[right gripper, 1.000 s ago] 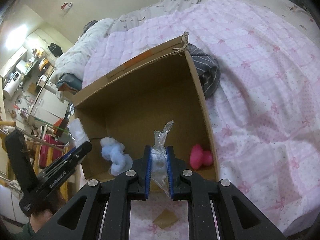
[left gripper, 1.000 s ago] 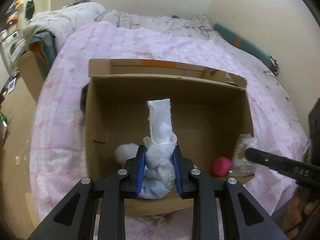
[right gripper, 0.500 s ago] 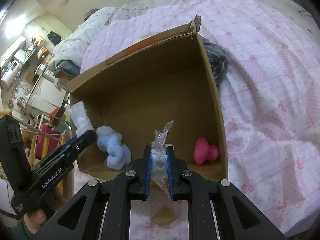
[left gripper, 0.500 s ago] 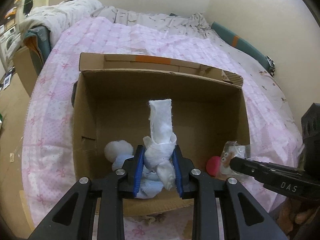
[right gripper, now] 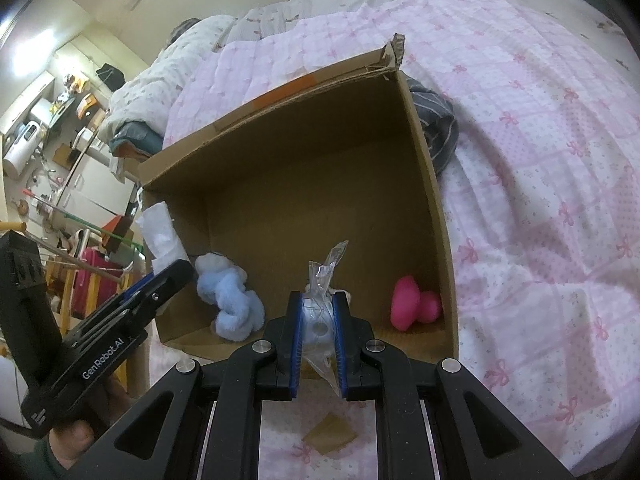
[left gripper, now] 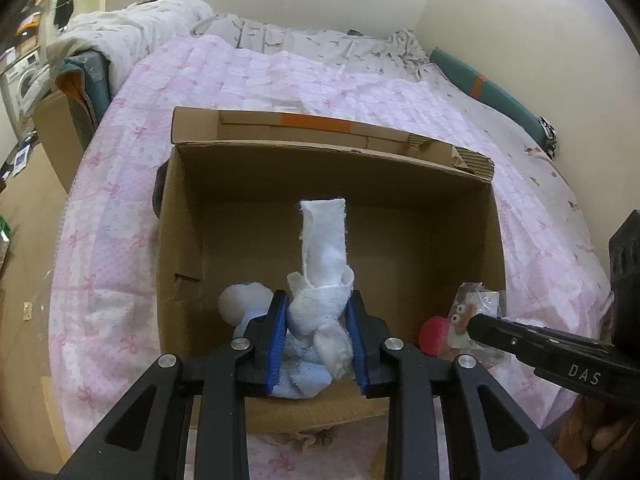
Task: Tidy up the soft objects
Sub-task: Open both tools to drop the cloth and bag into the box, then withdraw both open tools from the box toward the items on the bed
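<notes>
your left gripper is clamped on a knotted white fleece strip above the open brown cardboard box; your right gripper pinches a clear plastic-wrapped toy at the box's 6 o'clock rim. inside: pale blue plush at 7, pink plush at 5.

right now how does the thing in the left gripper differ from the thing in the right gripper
The left gripper is shut on a knotted white cloth; the right gripper is shut on a clear plastic bag. The cloth is opaque and fuzzy, with a flat strip standing up; the bag is see-through and crinkled, ending in a thin twisted tip. The cloth bulges wider between its pads. Both hang over the near edge of the cardboard box.
</notes>
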Available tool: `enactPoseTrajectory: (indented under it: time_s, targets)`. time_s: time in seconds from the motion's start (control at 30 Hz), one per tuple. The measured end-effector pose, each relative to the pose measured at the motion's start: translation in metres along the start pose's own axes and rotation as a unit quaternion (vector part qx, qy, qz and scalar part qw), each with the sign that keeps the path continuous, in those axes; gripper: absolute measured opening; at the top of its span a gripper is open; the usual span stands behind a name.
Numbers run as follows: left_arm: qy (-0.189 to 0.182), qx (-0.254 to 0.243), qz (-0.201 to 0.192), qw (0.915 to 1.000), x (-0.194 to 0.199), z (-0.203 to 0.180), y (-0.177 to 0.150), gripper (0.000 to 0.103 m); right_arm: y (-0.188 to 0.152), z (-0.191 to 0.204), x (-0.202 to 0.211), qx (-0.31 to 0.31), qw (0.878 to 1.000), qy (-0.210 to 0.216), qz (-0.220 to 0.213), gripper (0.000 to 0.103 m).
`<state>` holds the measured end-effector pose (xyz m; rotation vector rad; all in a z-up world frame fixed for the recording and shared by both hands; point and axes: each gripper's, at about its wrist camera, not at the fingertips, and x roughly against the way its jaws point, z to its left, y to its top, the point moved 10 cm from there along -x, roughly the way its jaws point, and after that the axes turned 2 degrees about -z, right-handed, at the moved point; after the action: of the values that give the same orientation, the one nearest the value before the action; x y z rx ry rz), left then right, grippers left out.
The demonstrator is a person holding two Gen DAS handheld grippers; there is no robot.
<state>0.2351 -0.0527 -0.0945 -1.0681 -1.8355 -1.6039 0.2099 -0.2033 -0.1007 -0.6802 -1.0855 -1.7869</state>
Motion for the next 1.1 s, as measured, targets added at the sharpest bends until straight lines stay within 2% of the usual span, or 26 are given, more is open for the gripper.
enactPoseTrajectory:
  time_s: [0.27,0.3,0.33,0.37,0.4,0.5,0.57,0.67,0.73,0.8,0.87,0.97,1.1]
  targets:
    - [0.007,0.017,0.003,0.9998,0.0,0.009,-0.001,0.029,-0.001,-0.001,-0.002,0.002,1.0,-0.003,0.003,0.016]
    - [0.012,0.016,0.005,0.9998,-0.001,0.011,-0.002,0.032,-0.002,0.0,-0.003,0.004,1.0,-0.004,0.005,0.016]
    - [0.017,0.016,0.009,0.9997,-0.003,0.011,-0.003,0.044,-0.002,0.0,-0.004,0.004,1.0,-0.005,0.006,0.016]
    - [0.023,0.017,0.013,0.9995,-0.004,0.013,-0.004,0.061,-0.002,0.0,-0.004,0.004,1.0,-0.004,0.006,0.016]
    - [0.028,0.02,0.017,0.9992,-0.005,0.014,-0.006,0.065,-0.002,0.001,-0.005,0.004,1.0,-0.005,0.006,0.016]
    - [0.018,0.038,0.036,0.9985,-0.009,0.016,-0.013,0.071,-0.001,0.001,-0.005,0.002,1.0,-0.005,0.005,0.016]
    - [0.013,0.052,0.07,0.9961,-0.019,0.017,-0.023,0.077,-0.001,0.001,-0.004,0.001,1.0,-0.006,0.004,0.016]
    - [-0.002,0.077,0.11,0.991,-0.033,0.018,-0.039,0.077,0.0,-0.001,-0.004,-0.008,1.0,0.001,0.004,0.018]
    - [-0.017,0.096,0.12,0.988,-0.038,0.017,-0.042,0.077,0.002,-0.005,-0.002,-0.017,1.0,-0.001,0.0,0.034]
    - [-0.03,0.099,0.112,0.9883,-0.036,0.014,-0.039,0.077,0.005,-0.007,0.0,-0.032,0.999,0.009,-0.006,0.08]
    - [-0.031,0.077,0.095,0.992,-0.029,0.008,-0.033,0.077,0.009,-0.007,0.005,-0.04,0.999,0.014,-0.022,0.081]
    - [-0.015,0.034,0.073,0.9966,-0.02,0.002,-0.028,0.077,0.01,-0.005,0.005,-0.038,0.999,0.019,-0.02,0.081]
    - [0.003,0.02,0.061,0.998,-0.014,0.004,-0.027,0.077,0.007,-0.005,0.003,-0.037,0.999,0.015,-0.013,0.081]
